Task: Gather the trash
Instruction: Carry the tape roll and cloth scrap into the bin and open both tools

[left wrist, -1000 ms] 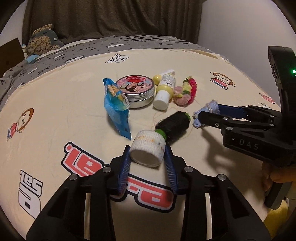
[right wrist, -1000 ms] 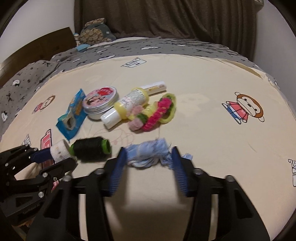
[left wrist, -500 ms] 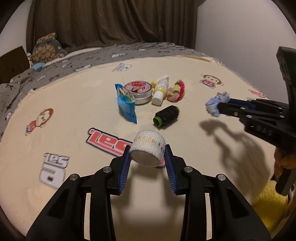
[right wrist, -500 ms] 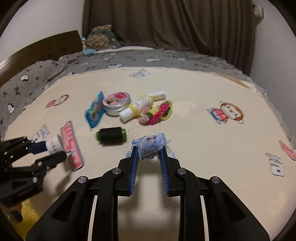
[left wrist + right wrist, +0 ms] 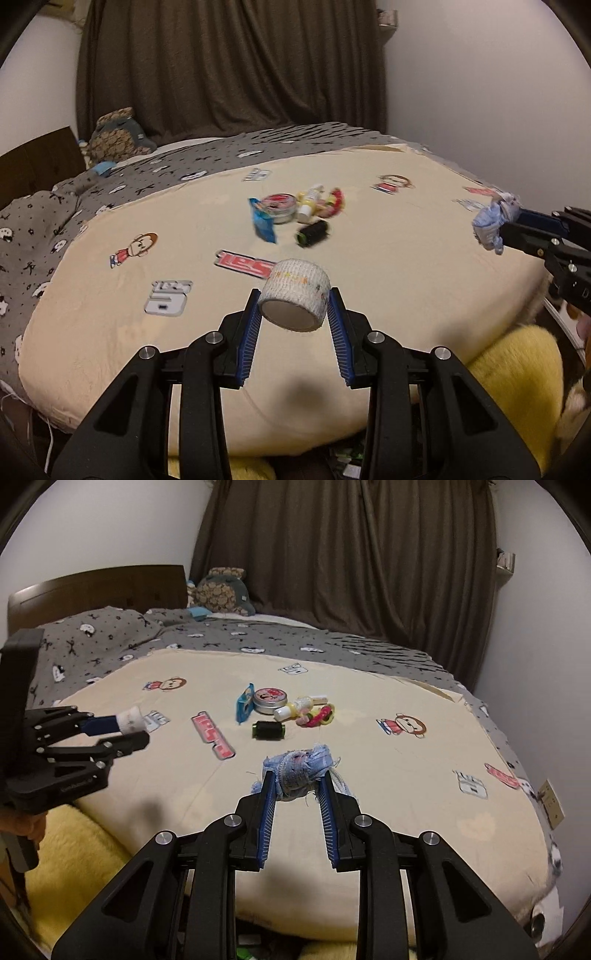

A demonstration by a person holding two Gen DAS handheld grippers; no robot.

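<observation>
Finding: both grippers have lifted clear of the bed (image 5: 369, 302) and drawn back past its near edge; a second ago each stood low over the cluster at mid-bed. Judgement: both pickups are done and the carry to a bin, not in view, is under way.

Left gripper (image 5: 294, 310): fingers closed on the white bandage roll (image 5: 294, 305), held crosswise between the pads at their tips, open end facing the camera.

Right gripper (image 5: 296, 786): fingers clamped on the frayed blue cloth scrap (image 5: 297, 771), which bulges above the tips with threads trailing.

Remaining mid-bed: blue packet (image 5: 244, 702), round tin (image 5: 270, 700), small bottle (image 5: 292, 709), black thread spool (image 5: 268, 730), pink and yellow ring (image 5: 320, 716), all close together.
</observation>
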